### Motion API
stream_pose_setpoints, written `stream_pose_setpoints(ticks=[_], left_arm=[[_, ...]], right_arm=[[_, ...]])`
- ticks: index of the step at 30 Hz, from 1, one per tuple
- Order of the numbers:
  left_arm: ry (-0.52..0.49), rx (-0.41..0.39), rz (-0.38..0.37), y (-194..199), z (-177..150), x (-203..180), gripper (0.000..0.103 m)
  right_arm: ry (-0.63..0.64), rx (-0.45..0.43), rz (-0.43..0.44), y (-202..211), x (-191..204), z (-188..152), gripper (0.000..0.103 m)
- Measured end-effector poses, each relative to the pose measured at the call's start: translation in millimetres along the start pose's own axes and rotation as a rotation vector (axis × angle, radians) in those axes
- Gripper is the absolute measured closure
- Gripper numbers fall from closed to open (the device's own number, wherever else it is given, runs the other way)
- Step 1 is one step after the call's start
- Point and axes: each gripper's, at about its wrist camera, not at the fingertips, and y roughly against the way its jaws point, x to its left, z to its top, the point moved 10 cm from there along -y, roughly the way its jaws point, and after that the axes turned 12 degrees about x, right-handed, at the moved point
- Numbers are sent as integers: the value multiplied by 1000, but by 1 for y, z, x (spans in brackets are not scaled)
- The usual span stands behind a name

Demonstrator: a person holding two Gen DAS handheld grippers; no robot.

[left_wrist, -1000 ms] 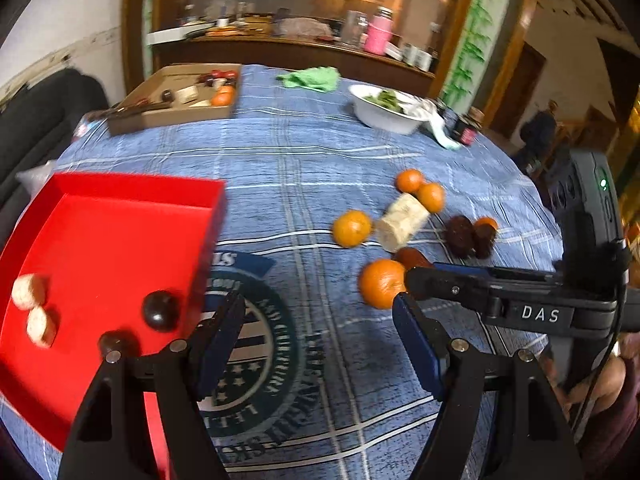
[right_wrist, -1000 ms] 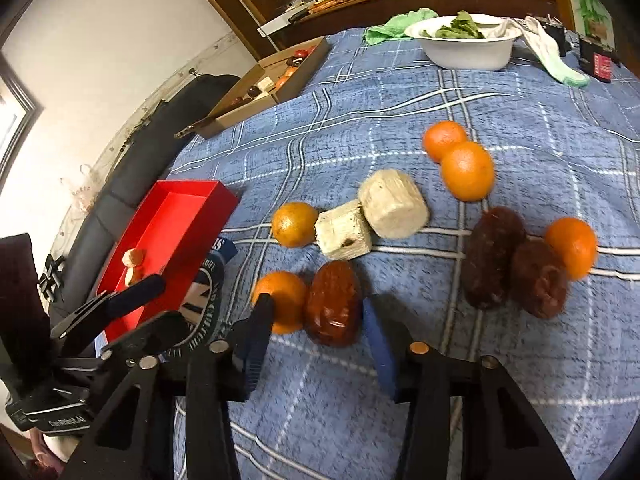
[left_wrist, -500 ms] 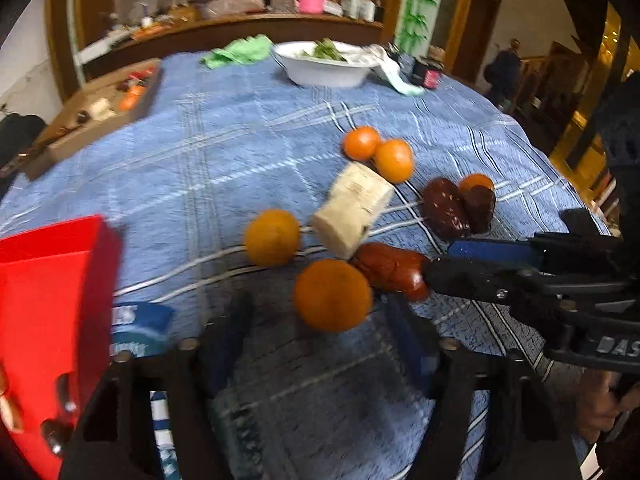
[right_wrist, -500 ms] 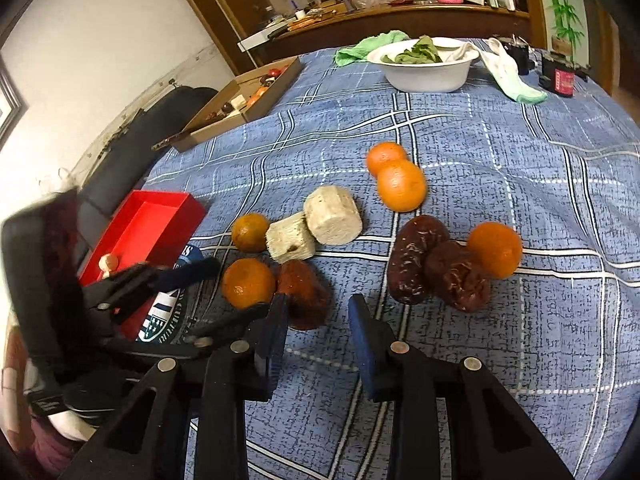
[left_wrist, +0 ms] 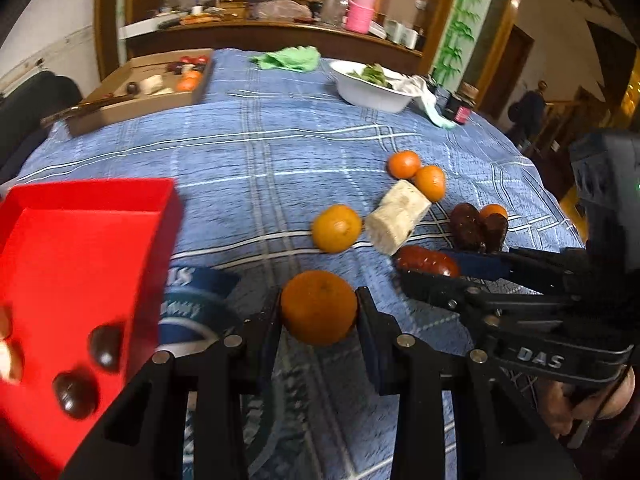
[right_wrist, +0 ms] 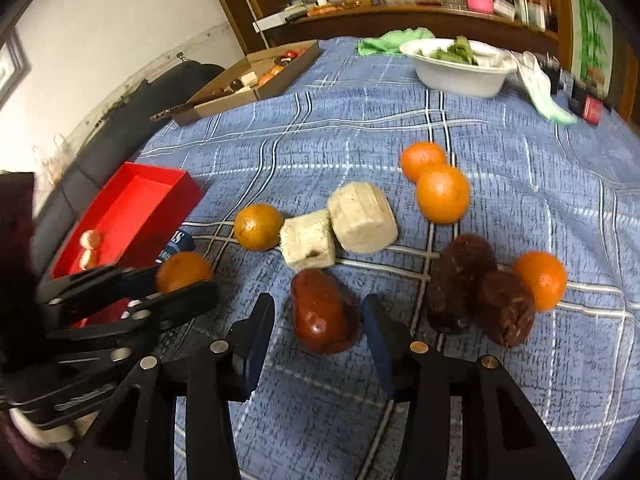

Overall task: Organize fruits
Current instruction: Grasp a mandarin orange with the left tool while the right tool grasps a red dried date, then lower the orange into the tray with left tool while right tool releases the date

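Lower centre of left view: left gripper [left_wrist: 318, 312] jaws clamped on orange [left_wrist: 319, 307], beside red tray [left_wrist: 80, 216]. Right gripper [right_wrist: 318, 326] jaws open, straddling reddish-brown fruit [right_wrist: 323, 312], lower centre, on blue cloth [right_wrist: 520, 184].

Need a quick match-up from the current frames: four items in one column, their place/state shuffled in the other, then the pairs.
Items
1. nearest orange
2. glossy brown fruit
3. small dark round fruits
4. green leaves

Place/state
A. inside the red tray
B. in the white bowl
C. gripped between the left gripper jaws
D. on the tablecloth between the open jaws of the right gripper, not gripped

Pairs: 1-C, 2-D, 3-A, 4-B
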Motion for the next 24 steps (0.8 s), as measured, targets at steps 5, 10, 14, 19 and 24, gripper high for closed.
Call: stream_pose_setpoints(ticks=[5, 10, 14, 19, 24], left_arm=[[37, -46, 50, 23, -10, 18, 69], [117, -129, 70, 63, -12, 51, 68], [211, -191, 130, 94, -18, 96, 68], [328, -206, 201, 112, -38, 153, 68], [355, -191, 247, 109, -52, 178, 68]], right_arm=[[-11, 12, -11, 1, 6, -5, 70], [11, -14, -15, 17, 25, -10, 70], [58, -47, -2, 34, 54, -6, 70], [120, -54, 55, 37, 105, 4, 69], [186, -30, 79, 18, 157, 18, 69]])
